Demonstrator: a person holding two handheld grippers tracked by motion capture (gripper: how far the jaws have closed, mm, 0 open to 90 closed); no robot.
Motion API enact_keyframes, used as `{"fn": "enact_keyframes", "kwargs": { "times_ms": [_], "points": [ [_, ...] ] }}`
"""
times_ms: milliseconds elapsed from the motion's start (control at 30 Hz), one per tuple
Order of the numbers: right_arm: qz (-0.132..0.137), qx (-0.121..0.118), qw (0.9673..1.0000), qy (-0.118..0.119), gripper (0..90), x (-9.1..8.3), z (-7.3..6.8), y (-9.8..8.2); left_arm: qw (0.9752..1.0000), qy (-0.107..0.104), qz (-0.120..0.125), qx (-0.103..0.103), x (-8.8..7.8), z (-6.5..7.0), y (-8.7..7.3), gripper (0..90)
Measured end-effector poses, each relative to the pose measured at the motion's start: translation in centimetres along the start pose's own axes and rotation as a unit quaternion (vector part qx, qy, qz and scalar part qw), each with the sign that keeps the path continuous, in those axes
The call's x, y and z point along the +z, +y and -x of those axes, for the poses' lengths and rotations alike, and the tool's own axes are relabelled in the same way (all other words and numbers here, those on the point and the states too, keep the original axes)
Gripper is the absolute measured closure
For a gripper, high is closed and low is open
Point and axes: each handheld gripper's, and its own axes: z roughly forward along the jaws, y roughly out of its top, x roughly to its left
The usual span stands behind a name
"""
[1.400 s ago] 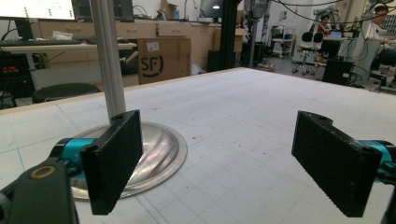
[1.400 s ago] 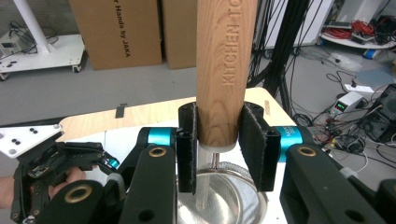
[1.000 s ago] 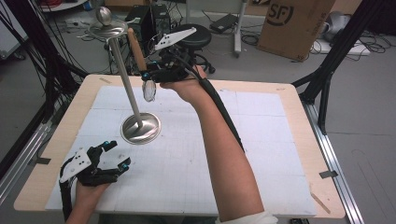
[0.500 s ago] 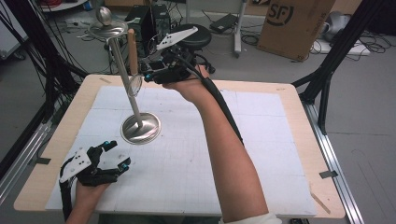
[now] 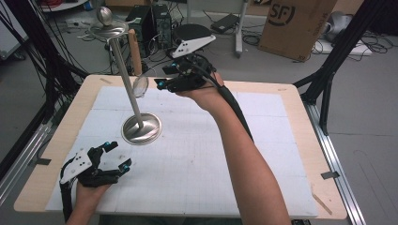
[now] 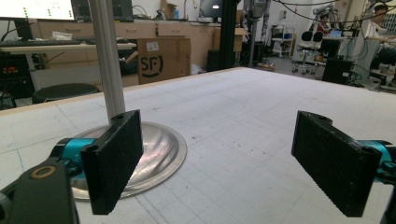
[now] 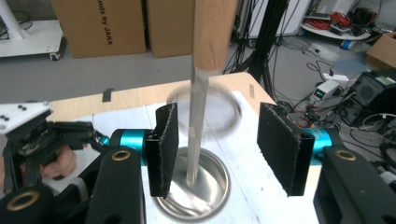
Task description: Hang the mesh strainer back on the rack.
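We're hanging the strainer (image 5: pixel 139 70) on the stand (image 5: pixel 126 79); right gripper (image 5: pixel 162 79) fingers have just been spreading, releasing it. Left gripper (image 5: pixel 115 157) is idling, fingers spread. Next, we're backing away cleanly.

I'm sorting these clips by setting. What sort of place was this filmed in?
Most likely a robotics lab or workshop: cables trail over the floor by computer towers, cardboard boxes stand about, and the gridded table sits in a black frame.
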Motion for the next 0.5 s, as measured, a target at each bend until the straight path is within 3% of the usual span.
{"fn": "enact_keyframes", "kwargs": {
  "times_ms": [500],
  "points": [
    [0.013,0.018,0.9996,-0.019,40.5,-4.0,-0.3,-6.3,1.0,-0.001,0.0,0.001,0.0,0.0,0.0,17.1]
  ]
}}
